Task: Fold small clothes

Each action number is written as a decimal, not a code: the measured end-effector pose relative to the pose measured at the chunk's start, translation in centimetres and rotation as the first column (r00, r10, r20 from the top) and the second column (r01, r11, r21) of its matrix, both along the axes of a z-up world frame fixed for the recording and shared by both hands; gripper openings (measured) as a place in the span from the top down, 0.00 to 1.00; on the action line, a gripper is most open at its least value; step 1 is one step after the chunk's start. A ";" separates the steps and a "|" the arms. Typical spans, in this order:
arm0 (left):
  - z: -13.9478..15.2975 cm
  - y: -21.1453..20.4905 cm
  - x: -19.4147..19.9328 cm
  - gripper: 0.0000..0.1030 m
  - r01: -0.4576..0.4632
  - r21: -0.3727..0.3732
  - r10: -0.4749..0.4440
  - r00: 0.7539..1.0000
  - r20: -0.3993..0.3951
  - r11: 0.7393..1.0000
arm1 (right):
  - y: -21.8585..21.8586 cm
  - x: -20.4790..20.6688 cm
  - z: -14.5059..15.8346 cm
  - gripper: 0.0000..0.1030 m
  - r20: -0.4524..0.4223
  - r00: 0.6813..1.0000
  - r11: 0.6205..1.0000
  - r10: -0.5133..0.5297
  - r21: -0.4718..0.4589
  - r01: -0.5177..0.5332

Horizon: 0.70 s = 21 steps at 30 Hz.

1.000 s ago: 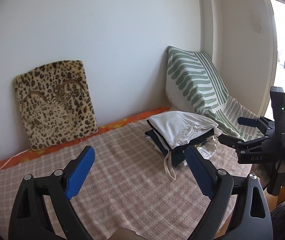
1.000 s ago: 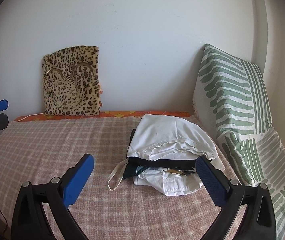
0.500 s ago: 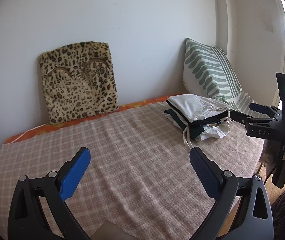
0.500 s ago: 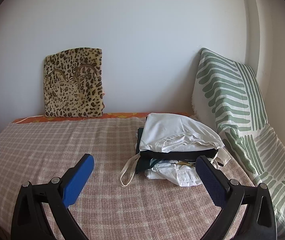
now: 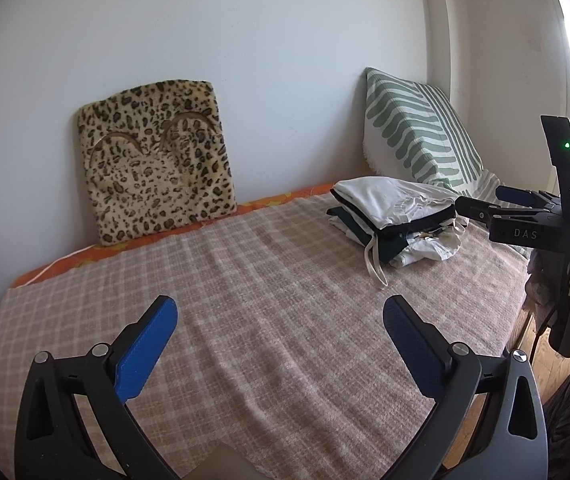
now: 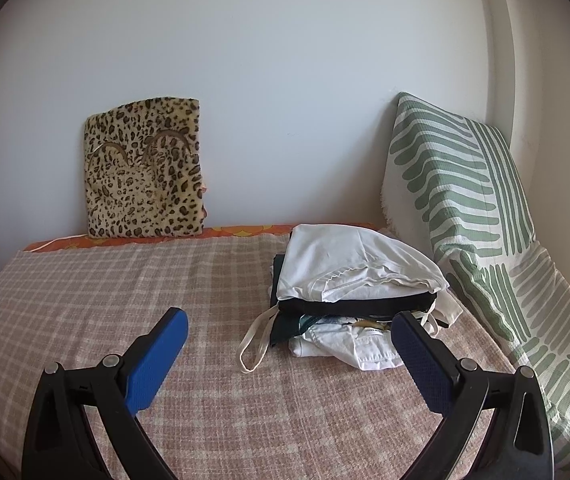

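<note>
A stack of folded clothes (image 6: 353, 280), white on top with dark and white pieces under it, lies on the checked bed cover (image 6: 165, 280) at the right. A white cloth loop (image 6: 255, 340) hangs from its left side. My right gripper (image 6: 289, 348) is open and empty, held above the cover just in front of the stack. My left gripper (image 5: 281, 336) is open and empty over the middle of the cover (image 5: 245, 280), well left of the stack (image 5: 397, 216). The right gripper (image 5: 497, 204) shows from the side there, close beside the stack.
A leopard-print cushion (image 6: 145, 168) leans on the wall at the back left. A green-striped white pillow (image 6: 453, 184) leans at the right, with a matching cloth running down the bed's right side. The bed's right edge drops to a wooden floor (image 5: 533, 344).
My left gripper has pulled back and to the left, so the stack now sits farther away. My right gripper has drawn back slightly. Both stay open.
</note>
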<state>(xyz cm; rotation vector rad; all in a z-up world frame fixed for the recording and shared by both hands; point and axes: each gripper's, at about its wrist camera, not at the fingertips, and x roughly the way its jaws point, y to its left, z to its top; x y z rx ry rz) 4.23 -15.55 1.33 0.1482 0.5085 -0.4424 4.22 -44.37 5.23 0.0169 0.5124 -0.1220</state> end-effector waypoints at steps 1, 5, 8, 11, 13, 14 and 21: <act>0.0 0.0 0.0 0.00 0.000 0.001 0.000 1.000 -0.002 1.000 | 0.0 0.0 0.0 0.00 -0.001 1.000 1.000 0.001 -0.001 -0.001; 0.0 0.0 0.0 0.00 0.003 -0.004 -0.003 1.000 -0.007 1.000 | 0.1 -0.1 0.0 0.00 0.000 1.000 1.000 0.000 0.006 0.000; 0.1 0.0 0.0 0.00 0.005 -0.005 -0.005 1.000 -0.007 1.000 | 0.1 -0.1 -0.2 0.00 0.000 1.000 1.000 0.003 0.005 -0.003; 0.1 0.1 0.0 0.00 0.000 -0.007 0.000 1.000 -0.004 1.000 | 0.1 -0.1 -0.3 0.00 0.000 1.000 1.000 0.006 0.004 -0.006; 0.2 0.1 0.0 0.00 0.002 -0.010 -0.002 1.000 -0.005 1.000 | 0.1 -0.1 -0.3 0.00 0.000 1.000 1.000 0.006 0.004 -0.006; 0.2 0.1 -0.1 0.00 0.001 -0.011 -0.001 1.000 -0.005 1.000 | 0.1 -0.1 -0.3 0.00 0.000 1.000 1.000 0.005 0.004 -0.005; 0.2 -0.2 -0.2 0.00 0.008 -0.010 -0.008 1.000 -0.010 1.000 | 0.0 0.0 -0.3 0.00 0.001 1.000 1.000 0.006 0.003 -0.006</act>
